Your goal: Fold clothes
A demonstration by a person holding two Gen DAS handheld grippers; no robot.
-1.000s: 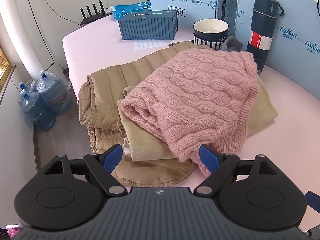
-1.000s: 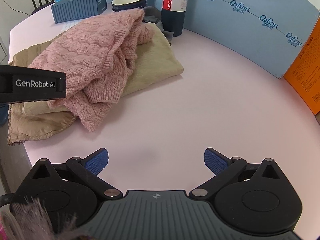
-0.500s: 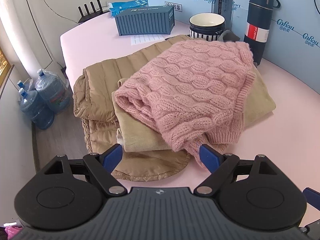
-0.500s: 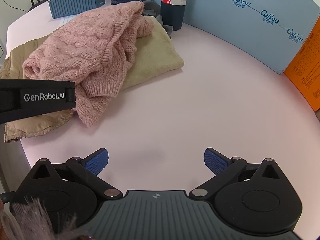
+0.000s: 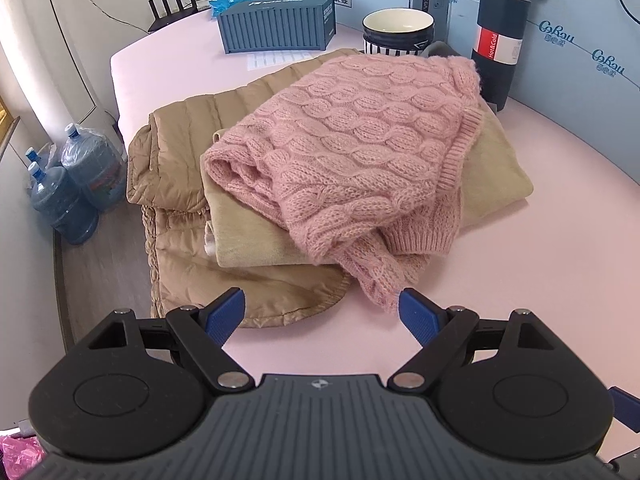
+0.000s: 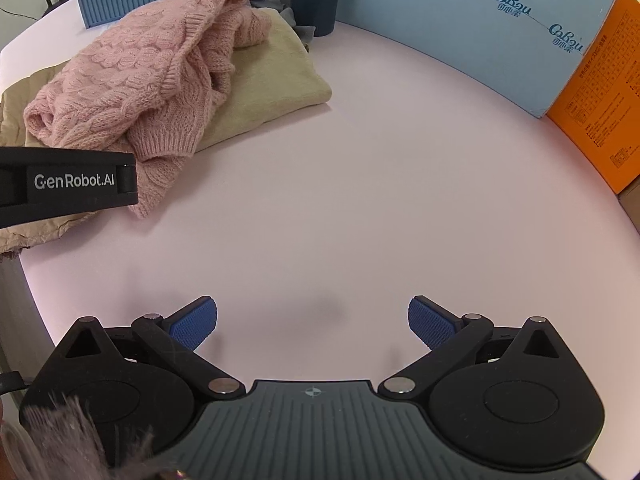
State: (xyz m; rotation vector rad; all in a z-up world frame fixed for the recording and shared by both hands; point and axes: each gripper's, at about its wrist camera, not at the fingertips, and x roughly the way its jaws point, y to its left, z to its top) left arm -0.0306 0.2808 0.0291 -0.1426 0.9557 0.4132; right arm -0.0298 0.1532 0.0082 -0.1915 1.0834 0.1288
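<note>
- Beyond the table's left edge, water bottles (image 5: 86,168) stand on the floor.
- The tan quilted jacket (image 5: 180,168) lies at the left edge of the pink table (image 5: 540,280), its hem hanging slightly over that edge.
- On the jacket sits a folded beige garment (image 5: 248,232), and on top of that the pink cable-knit sweater (image 5: 352,148), loosely bunched, one sleeve trailing down onto the table toward the near edge.
- The left gripper (image 5: 322,312) hovers just short of the pile, jaws spread wide, empty; its right fingertip (image 5: 416,314) is close beside the sleeve end.
- Along the far edge: a blue container-shaped box (image 5: 276,24), a striped mug (image 5: 398,32), a dark flask (image 5: 502,28).
- The right gripper (image 6: 312,322) sits over bare table near the near edge, well apart from the clothes, jaws wide apart, holding nothing.
- An orange box (image 6: 600,112) stands at the right edge.
</note>
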